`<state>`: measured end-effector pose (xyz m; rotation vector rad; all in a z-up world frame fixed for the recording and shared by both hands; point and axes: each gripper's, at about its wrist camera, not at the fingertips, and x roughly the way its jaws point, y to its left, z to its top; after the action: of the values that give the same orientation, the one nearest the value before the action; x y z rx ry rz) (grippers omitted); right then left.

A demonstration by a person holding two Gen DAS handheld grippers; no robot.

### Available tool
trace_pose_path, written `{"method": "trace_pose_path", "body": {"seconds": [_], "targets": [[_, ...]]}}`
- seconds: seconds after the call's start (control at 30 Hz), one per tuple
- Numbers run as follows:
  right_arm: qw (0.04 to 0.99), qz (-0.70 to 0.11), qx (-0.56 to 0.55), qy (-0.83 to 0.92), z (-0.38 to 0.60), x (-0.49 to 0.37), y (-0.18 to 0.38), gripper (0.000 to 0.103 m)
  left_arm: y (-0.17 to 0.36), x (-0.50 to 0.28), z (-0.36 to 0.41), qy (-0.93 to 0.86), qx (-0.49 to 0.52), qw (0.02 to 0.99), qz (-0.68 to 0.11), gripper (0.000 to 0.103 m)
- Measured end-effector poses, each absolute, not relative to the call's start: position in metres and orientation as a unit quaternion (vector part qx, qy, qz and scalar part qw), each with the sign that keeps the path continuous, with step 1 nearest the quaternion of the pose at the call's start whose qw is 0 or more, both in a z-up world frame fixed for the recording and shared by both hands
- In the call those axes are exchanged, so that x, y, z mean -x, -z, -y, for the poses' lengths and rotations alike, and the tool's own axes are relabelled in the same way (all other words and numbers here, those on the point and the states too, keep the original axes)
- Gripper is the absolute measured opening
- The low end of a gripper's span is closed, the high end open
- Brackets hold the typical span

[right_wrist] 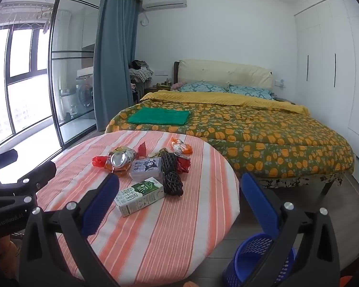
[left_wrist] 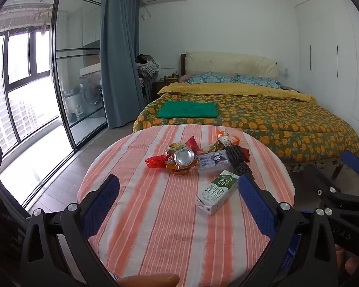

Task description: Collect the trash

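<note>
0 items collected as far as I can judge: all the trash sits in 1 cluster on the striped table (left_wrist: 155, 227), none visibly in the blue basket (right_wrist: 253, 258) on the floor at the table's right edge, though its inside is mostly hidden. Your left gripper (left_wrist: 179, 203) and right gripper (right_wrist: 179, 198) both hover over the near side of the table, fingers spread wide, nothing between them. Closest piece is the milk carton (right_wrist: 138, 197), lying on its side just past your right gripper's left finger. Behind it: crushed can (left_wrist: 183, 159), purple tissue pack (right_wrist: 146, 167), 2 black foam nets (right_wrist: 171, 174), red wrappers (left_wrist: 155, 161), orange-white packet (right_wrist: 182, 147). Everything is left to do; the carton looks like the easy first grab.
</note>
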<state>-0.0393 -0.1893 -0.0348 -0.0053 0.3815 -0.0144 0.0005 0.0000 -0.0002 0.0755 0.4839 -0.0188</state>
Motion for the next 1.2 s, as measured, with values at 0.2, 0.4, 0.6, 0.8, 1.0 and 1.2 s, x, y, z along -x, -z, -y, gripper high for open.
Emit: {"method": "trace_pose_path", "body": {"seconds": [0.2,0.4,0.6,0.8,1.0,1.2], "targets": [[0.981,-0.193,0.001,0.007,0.187,0.040,0.035,0.099,0.000,0.000,0.000,0.011,-0.034,0.970,-0.241,0.099],[0.981,-0.195,0.000,0.011,0.192,0.040,0.032,0.099,0.000,0.000,0.000,0.012,-0.033,0.970,-0.242,0.099],[0.979,-0.203,-0.007,0.020,0.198,0.037,0.037,0.099,0.003,0.003,0.002,0.012,-0.033,0.969,-0.243,0.099],[0.979,-0.200,-0.010,0.022,0.200,0.039,0.035,0.099,0.007,0.006,0.007,0.012,-0.033,0.969,-0.243,0.099],[0.979,-0.201,-0.010,0.022,0.202,0.039,0.034,0.099,0.006,0.006,0.007,0.012,-0.033,0.969,-0.244,0.099],[0.979,-0.201,-0.009,0.022,0.201,0.039,0.034,0.099,0.006,0.006,0.007,0.012,-0.033,0.969,-0.245,0.099]]}}
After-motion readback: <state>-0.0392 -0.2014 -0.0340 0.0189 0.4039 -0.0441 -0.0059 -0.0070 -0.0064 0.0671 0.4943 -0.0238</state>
